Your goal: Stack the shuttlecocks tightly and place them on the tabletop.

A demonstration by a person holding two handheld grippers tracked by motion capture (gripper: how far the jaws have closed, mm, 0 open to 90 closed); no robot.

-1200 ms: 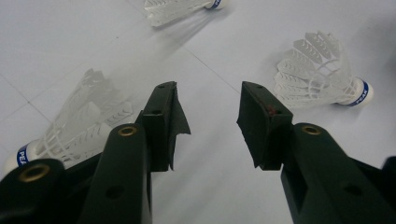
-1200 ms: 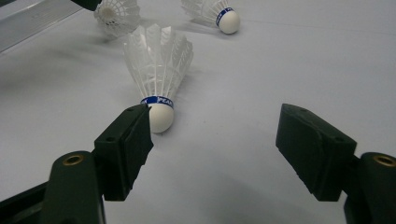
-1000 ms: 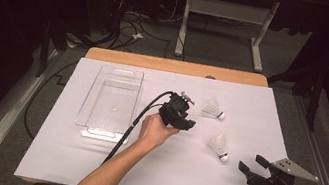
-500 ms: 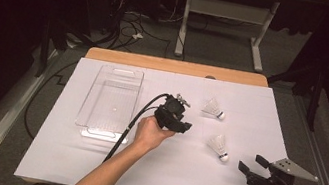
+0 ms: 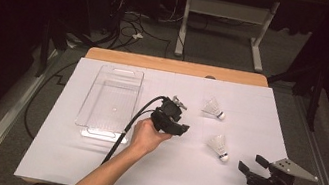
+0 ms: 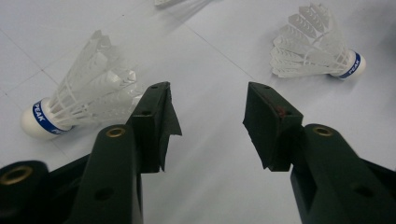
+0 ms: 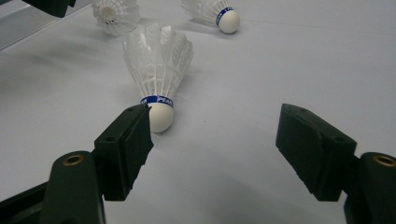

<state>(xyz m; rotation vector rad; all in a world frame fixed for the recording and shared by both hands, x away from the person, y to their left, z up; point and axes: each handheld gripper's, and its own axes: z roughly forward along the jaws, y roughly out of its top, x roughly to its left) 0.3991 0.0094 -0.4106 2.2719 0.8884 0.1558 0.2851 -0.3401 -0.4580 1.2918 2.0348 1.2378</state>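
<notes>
The left gripper [image 5: 175, 120] is held over the white-covered bench [image 5: 162, 183]. Its fingers [image 6: 156, 119] have just been opening and are spread, with nothing between them; one shuttlecock [image 6: 74, 109] lies to either side, a second [image 6: 317, 44] farther off. The right gripper [image 5: 253, 171] rests near the bench's edge, fingers [image 7: 128, 144] spread wide and empty, a shuttlecock [image 7: 159, 70] lying just beyond one of them.

White shuttlecocks [image 5: 218, 146] – lying sideways – on paper
</notes>
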